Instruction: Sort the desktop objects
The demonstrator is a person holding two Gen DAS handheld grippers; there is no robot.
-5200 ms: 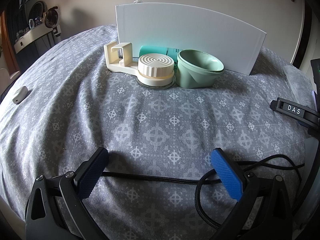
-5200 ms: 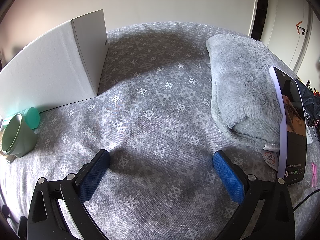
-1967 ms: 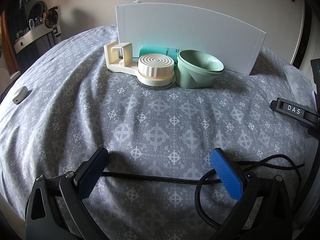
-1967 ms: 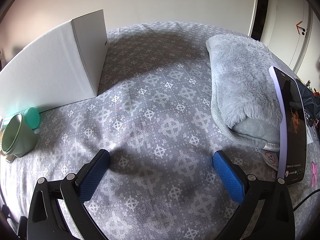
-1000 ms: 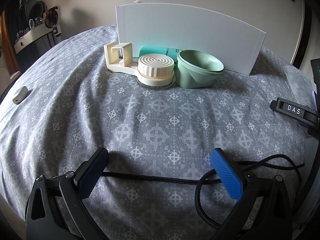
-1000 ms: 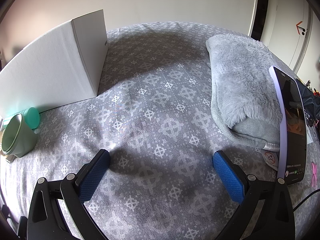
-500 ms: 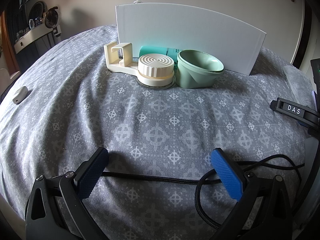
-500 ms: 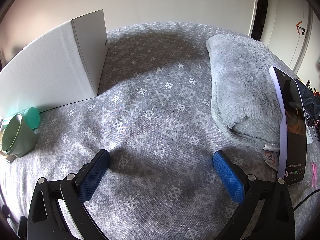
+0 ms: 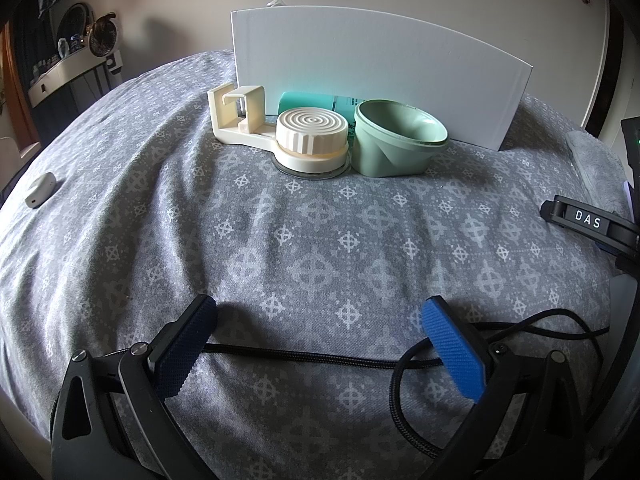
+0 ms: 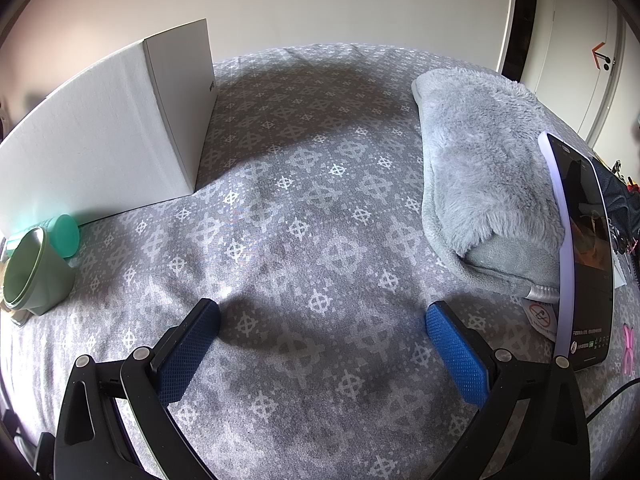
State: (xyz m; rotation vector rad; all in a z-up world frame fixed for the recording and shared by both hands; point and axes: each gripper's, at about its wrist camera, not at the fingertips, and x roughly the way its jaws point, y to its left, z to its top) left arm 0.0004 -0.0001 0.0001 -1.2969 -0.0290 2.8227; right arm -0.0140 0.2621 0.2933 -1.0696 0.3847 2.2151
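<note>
Left wrist view: the left gripper [image 9: 318, 326] sits low over the bed [image 9: 320, 240], spread wide and holding nothing, with a black braided cable [image 9: 304, 356] lying across the cover just under its fingers. Judging from this, no object is picked yet, so the step in hand is a first reach. A clean approach lifts clear of the cable, then travels forward to the 3 items grouped against the white box [image 9: 376, 72]: the cream suction holder [image 9: 280, 136], the green cup [image 9: 394, 140] touching its base, and a teal tube [image 9: 308, 101] lying behind them. The cup looks the easiest first grasp; its neighbours crowd its left side.

In the right wrist view, the right gripper [image 10: 322, 326] is equally wide and empty, with a grey plush towel [image 10: 484, 184] and a phone [image 10: 584, 248] to its right.
</note>
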